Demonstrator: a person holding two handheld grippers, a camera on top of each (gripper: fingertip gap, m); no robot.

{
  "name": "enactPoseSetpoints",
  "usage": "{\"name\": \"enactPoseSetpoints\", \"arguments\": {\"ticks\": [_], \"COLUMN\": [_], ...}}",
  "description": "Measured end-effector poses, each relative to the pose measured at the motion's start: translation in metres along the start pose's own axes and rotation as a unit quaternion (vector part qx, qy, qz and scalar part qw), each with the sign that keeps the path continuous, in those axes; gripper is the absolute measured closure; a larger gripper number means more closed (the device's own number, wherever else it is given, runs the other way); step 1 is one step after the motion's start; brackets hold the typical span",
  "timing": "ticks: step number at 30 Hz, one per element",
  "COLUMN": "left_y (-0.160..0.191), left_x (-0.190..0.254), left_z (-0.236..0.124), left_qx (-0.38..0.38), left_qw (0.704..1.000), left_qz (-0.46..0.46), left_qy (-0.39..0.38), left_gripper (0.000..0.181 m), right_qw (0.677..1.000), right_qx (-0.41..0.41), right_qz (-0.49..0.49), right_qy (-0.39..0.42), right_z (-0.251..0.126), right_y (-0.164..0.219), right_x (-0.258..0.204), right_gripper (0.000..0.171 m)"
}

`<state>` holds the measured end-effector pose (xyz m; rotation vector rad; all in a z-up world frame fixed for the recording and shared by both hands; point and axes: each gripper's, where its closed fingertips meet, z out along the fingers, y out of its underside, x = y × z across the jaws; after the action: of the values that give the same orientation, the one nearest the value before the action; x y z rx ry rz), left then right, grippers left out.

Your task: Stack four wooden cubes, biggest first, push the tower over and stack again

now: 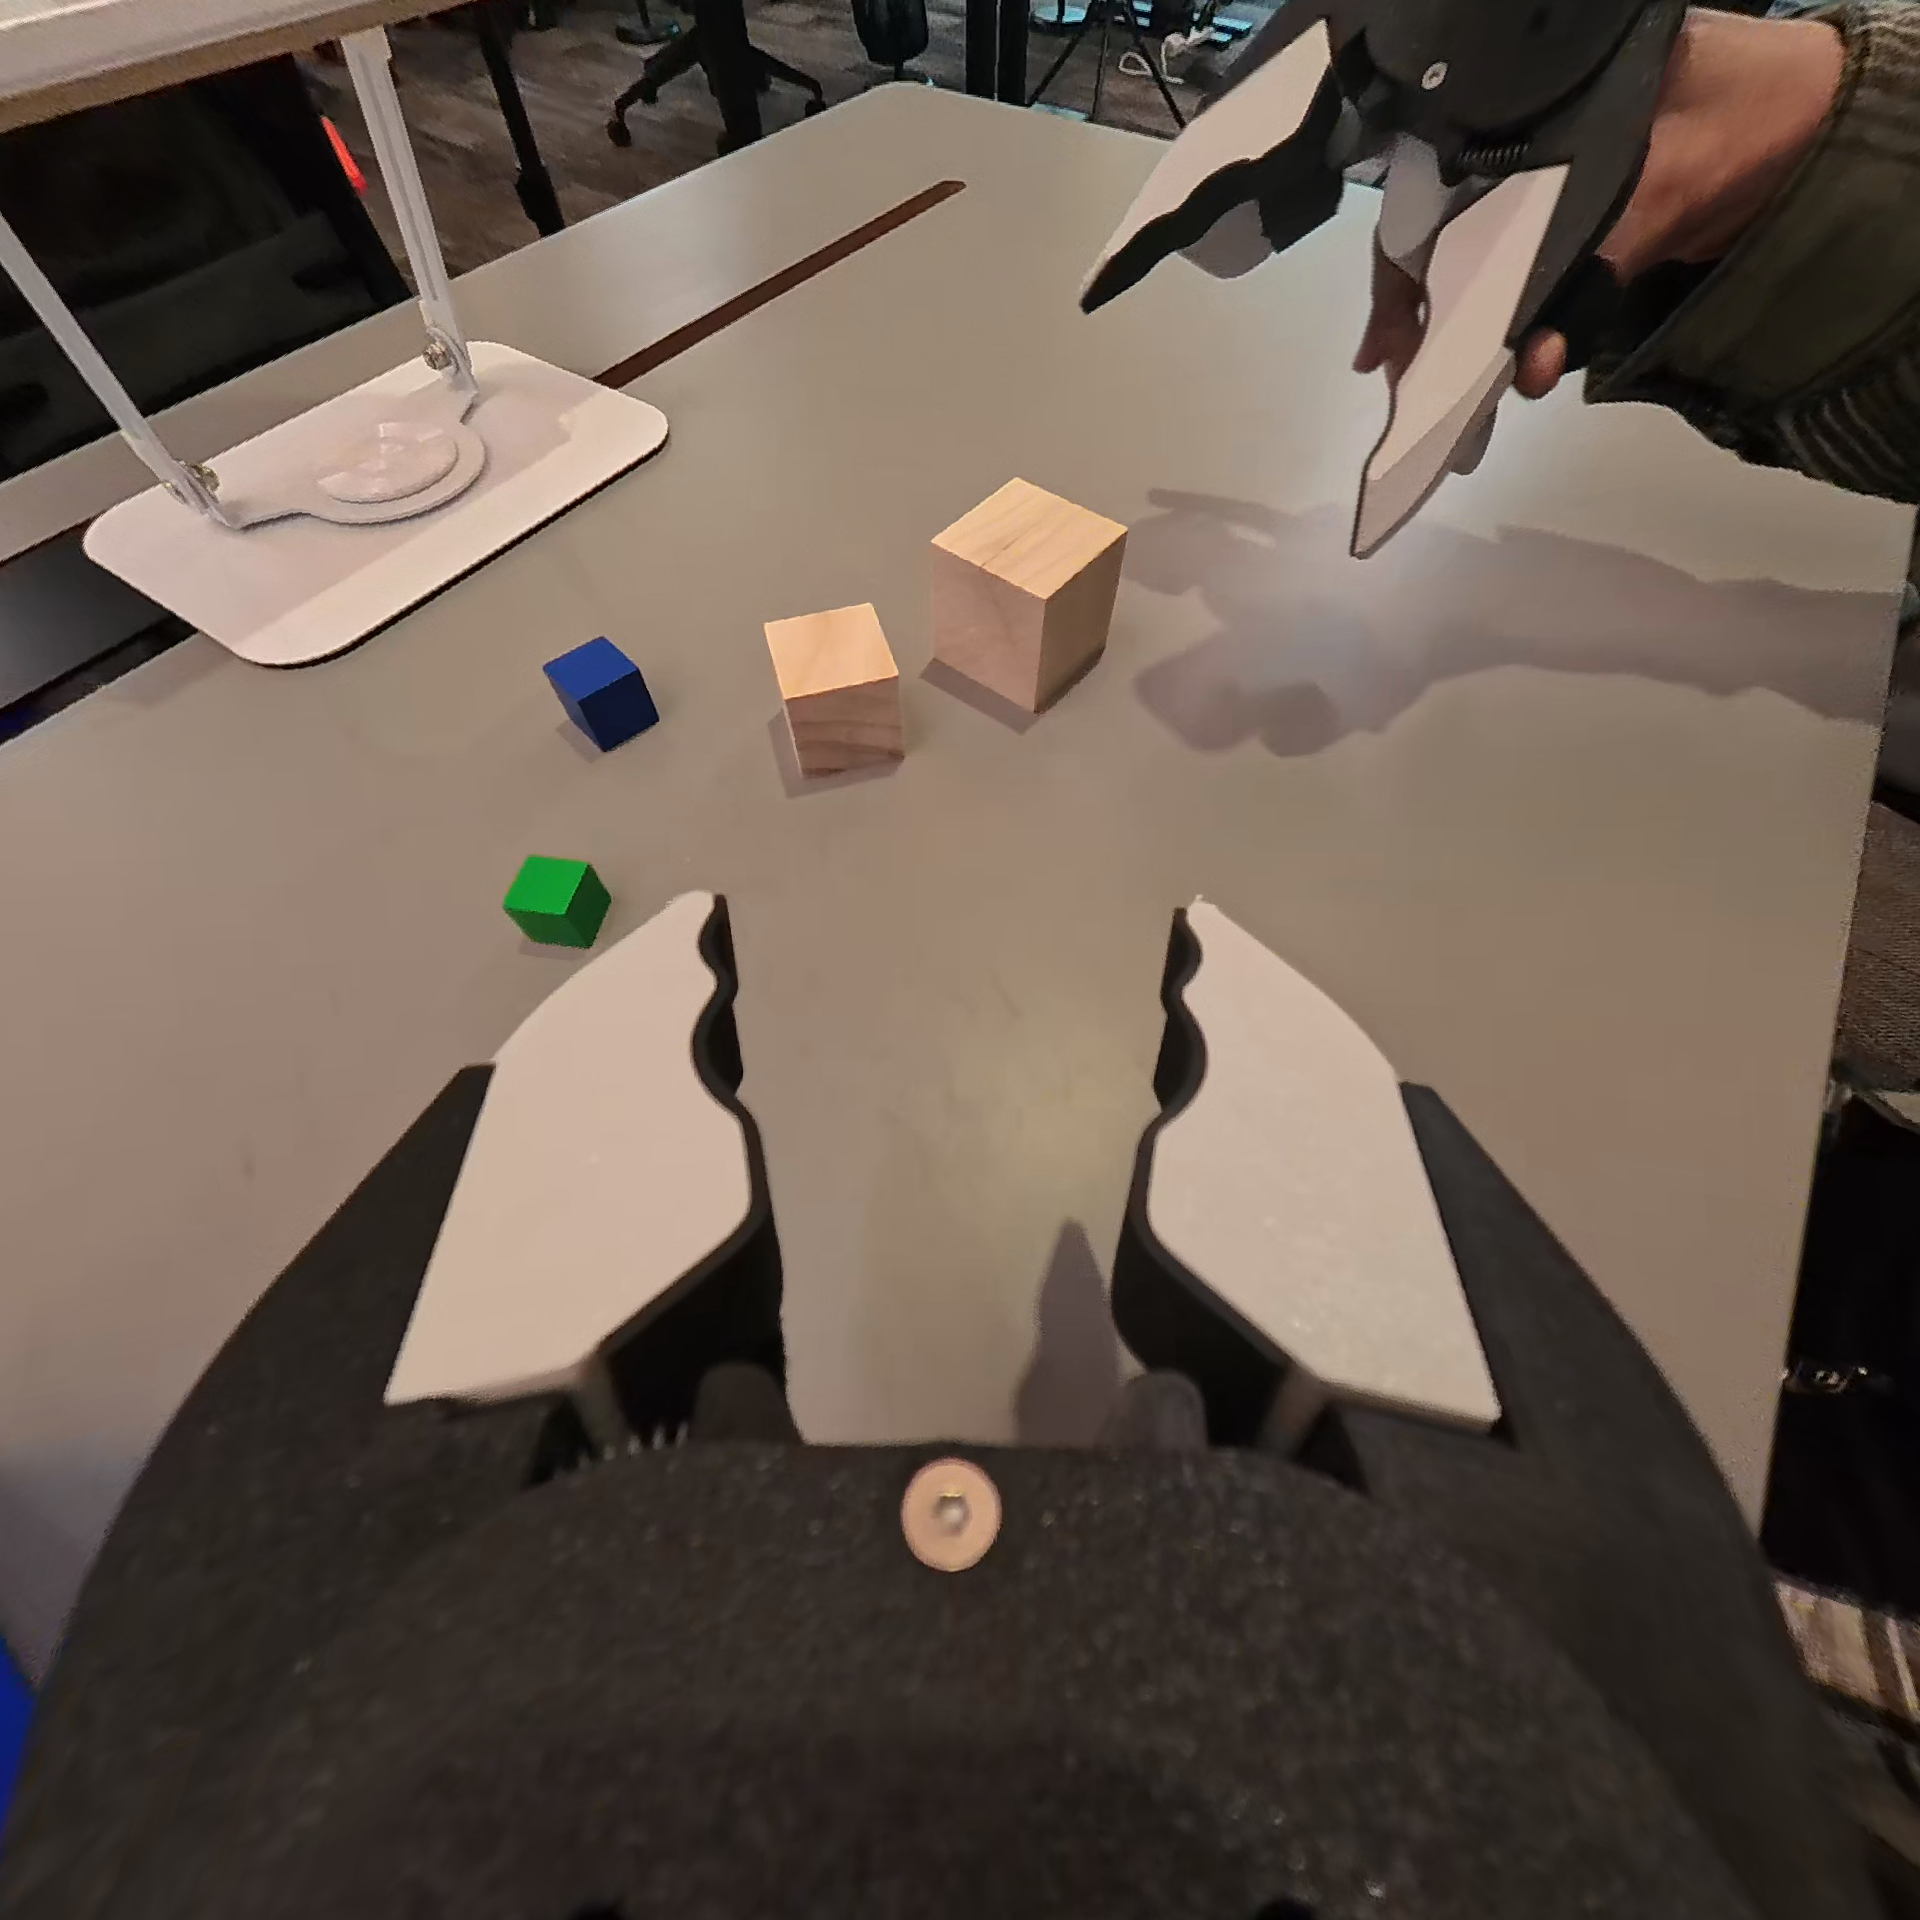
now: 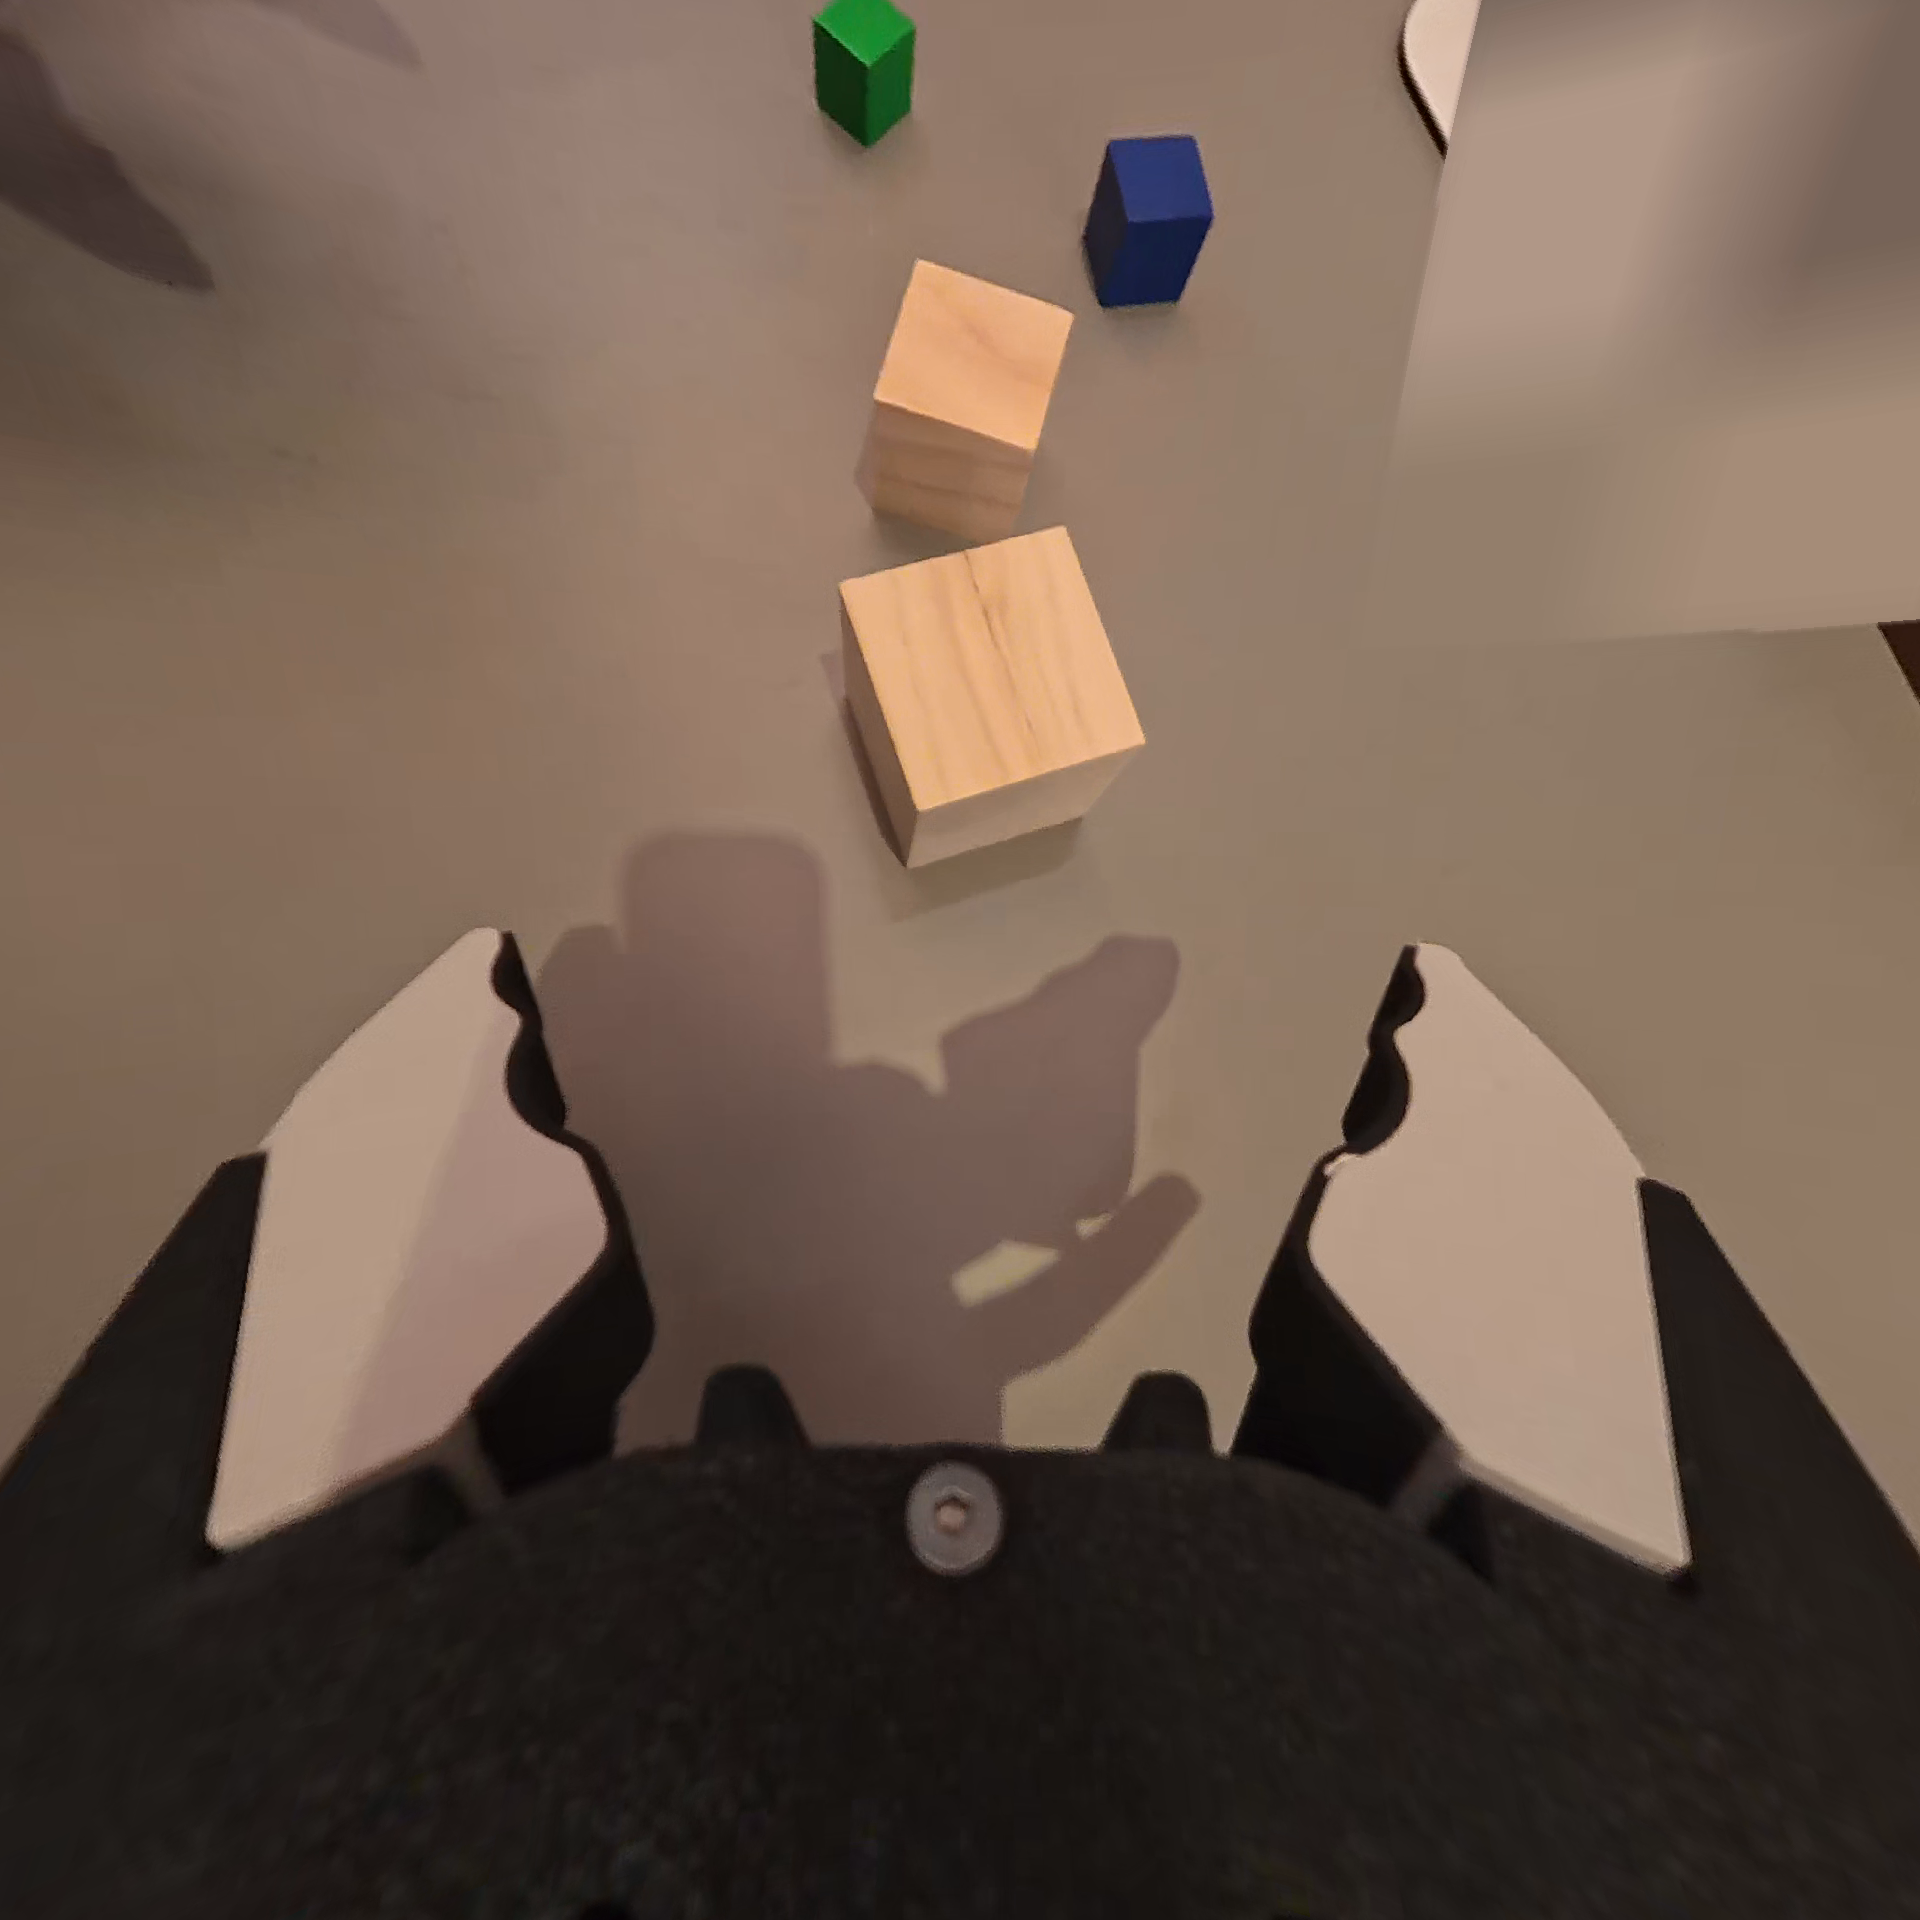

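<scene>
Four cubes lie apart on the grey table [image 1: 1351, 883]. The biggest plain wooden cube [image 1: 1023, 592] [image 2: 987, 691] stands beside a middle plain wooden cube [image 1: 834, 686] [image 2: 966, 390]. A smaller blue cube [image 1: 601, 691] [image 2: 1148, 220] and the smallest green cube [image 1: 556, 900] [image 2: 864, 64] lie farther left. My left gripper [image 1: 951, 914] is open and empty, low over the near table. My right gripper [image 2: 956, 951] is open and empty, hovering above the table just short of the biggest cube; it also shows in the left wrist view [image 1: 1226, 416], held by a hand.
A white stand base [image 1: 374, 499] with slanted metal legs sits at the table's back left; its rim shows in the right wrist view [image 2: 1439, 62]. A dark slot [image 1: 790, 281] runs along the table's far side. The table's right edge [image 1: 1886, 727] is near. Office chairs stand beyond. From the right gripper's tips to the biggest plain wooden cube [image 2: 987, 691] is close to 7 cm. My left wrist view [image 1: 1042, 536] looks at it from another angle.
</scene>
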<state>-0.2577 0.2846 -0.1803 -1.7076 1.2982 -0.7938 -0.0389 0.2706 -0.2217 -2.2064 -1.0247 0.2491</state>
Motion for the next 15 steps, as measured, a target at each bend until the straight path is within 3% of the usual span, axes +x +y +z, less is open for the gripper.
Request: {"name": "enactPoseSetpoints", "arguments": {"ticks": [6,9,15], "left_y": [-0.004,-0.006,-0.013], "left_x": [-0.009,-0.026,-0.040], "left_z": [0.026,0.048,0.104], "left_qx": [-0.021,-0.067,-0.089], "left_qw": [1.000,0.998,0.993], "left_qz": [-0.009,-0.016,-0.044], "left_qy": [0.003,-0.014,-0.058], "left_gripper": [0.104,0.105,0.103], "right_qw": [0.999,0.999,0.999], "right_qx": [0.023,0.025,0.034], "right_qz": [-0.026,-0.026,-0.012], "right_qy": [-0.024,-0.023,-0.011], "right_z": [-0.002,-0.004,-0.008], "right_y": [0.000,0.003,0.012], "right_x": [0.003,0.008,0.012], "right_gripper": [0.026,0.026,0.026]}}
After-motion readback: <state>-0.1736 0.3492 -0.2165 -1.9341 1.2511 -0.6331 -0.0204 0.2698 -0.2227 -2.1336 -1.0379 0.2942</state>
